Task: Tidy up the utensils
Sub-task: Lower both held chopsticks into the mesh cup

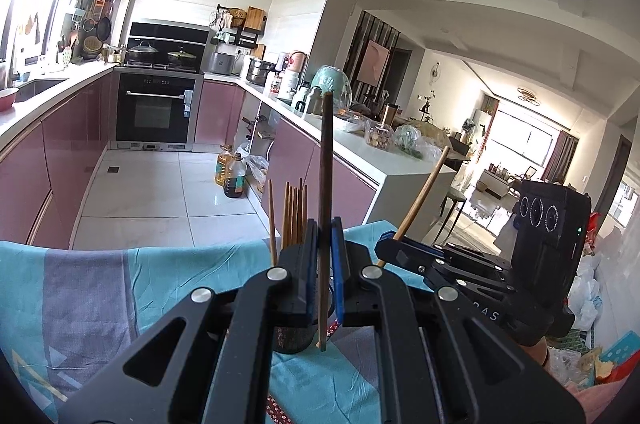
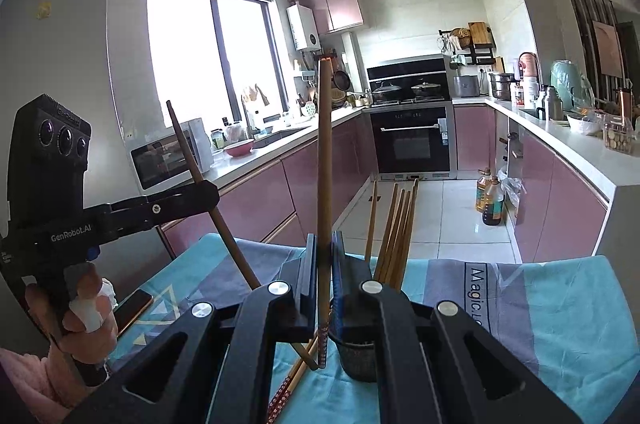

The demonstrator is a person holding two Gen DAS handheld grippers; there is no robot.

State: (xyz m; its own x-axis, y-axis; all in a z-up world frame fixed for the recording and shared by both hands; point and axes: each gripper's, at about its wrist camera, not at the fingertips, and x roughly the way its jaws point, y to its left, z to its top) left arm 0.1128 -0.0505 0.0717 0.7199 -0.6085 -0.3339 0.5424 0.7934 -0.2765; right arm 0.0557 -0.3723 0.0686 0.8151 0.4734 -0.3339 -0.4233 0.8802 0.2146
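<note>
My left gripper (image 1: pixel 325 236) is shut on a dark brown chopstick (image 1: pixel 327 151) that stands nearly upright, its lower tip just above the cloth. Behind it a dark mesh holder (image 1: pixel 292 342) carries several light wooden chopsticks (image 1: pixel 294 212). To the right, my right gripper (image 1: pixel 390 244) is shut on a lighter chopstick (image 1: pixel 424 197). In the right wrist view the right gripper (image 2: pixel 325 244) clamps that brown chopstick (image 2: pixel 325 143) upright beside the holder (image 2: pixel 360 360) and its chopsticks (image 2: pixel 396 224). The left gripper (image 2: pixel 210 189), held by a hand, grips the tilted dark chopstick (image 2: pixel 186 143).
A teal and grey tablecloth (image 2: pixel 560 304) covers the table. Loose red-patterned chopsticks (image 2: pixel 286 388) lie on it near the holder. A phone (image 2: pixel 134 306) rests at the left edge. Beyond are pink kitchen cabinets, an oven and crowded counters.
</note>
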